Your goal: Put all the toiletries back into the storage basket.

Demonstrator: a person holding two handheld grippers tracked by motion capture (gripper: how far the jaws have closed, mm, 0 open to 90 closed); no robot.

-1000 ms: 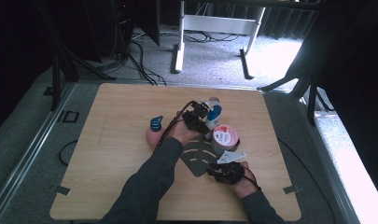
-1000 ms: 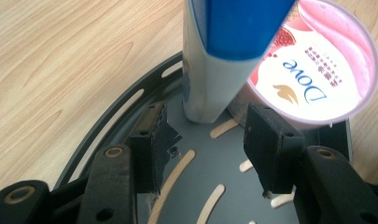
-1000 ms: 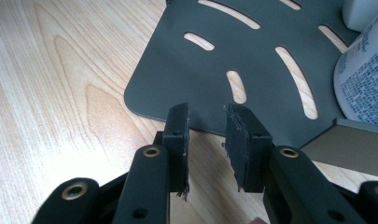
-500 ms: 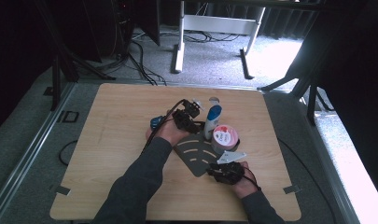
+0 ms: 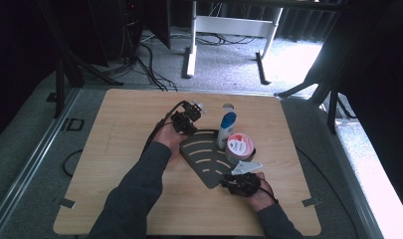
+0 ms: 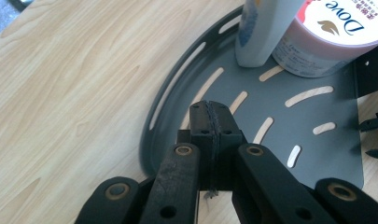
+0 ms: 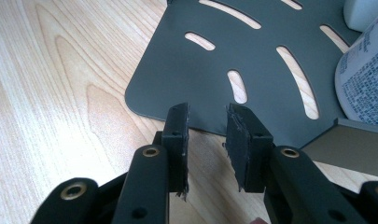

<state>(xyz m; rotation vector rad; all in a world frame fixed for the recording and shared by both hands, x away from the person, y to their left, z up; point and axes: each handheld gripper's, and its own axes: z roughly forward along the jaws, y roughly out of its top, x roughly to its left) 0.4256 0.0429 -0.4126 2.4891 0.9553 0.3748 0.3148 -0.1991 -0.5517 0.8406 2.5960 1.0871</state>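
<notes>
Dark grey slotted corner shelf (image 5: 209,158), rounded front edge

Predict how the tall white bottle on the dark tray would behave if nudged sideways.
The bottle is tall and narrow-based, so it would probably tip rather than slide. It stands close beside the jar, which might stop a fall that way. The slotted tray looks smooth, so a low push might slide it.

left gripper (image 6: 210,116): black, round brass-ringed pivots, worn ridged pads | right gripper (image 7: 207,126): black, frayed pad edges, grey three-cornered plate on top | black cable trailed from left | sleeves: dark grey, long
</notes>
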